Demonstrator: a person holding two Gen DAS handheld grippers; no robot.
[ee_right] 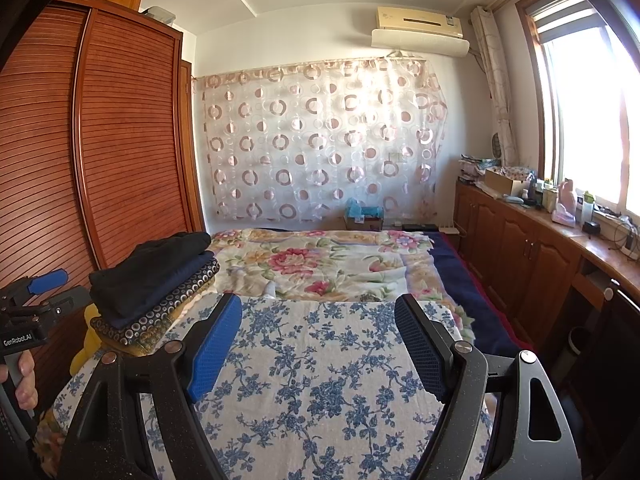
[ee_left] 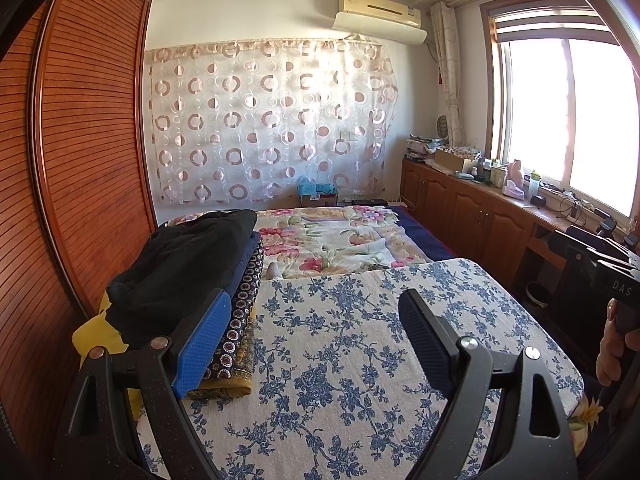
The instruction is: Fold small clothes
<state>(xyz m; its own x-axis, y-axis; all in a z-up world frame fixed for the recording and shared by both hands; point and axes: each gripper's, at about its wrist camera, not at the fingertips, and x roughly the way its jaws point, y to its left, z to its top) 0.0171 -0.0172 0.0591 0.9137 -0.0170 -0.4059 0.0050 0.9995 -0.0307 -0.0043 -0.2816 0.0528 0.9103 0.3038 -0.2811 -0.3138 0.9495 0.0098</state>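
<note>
A stack of folded clothes lies at the left of the bed, a black garment on top, a navy one under it, a dark patterned one below; the stack also shows in the right wrist view. A white cloth with blue flowers is spread flat over the near bed, also seen as the flowered cloth. My left gripper hovers open above it, nothing between its fingers. My right gripper is open too, empty, over the same cloth.
A slatted wooden wardrobe stands close on the left. A floral quilt covers the far bed. Wooden cabinets with bottles and boxes on top run along the right under the window. A hand holds the other gripper at left.
</note>
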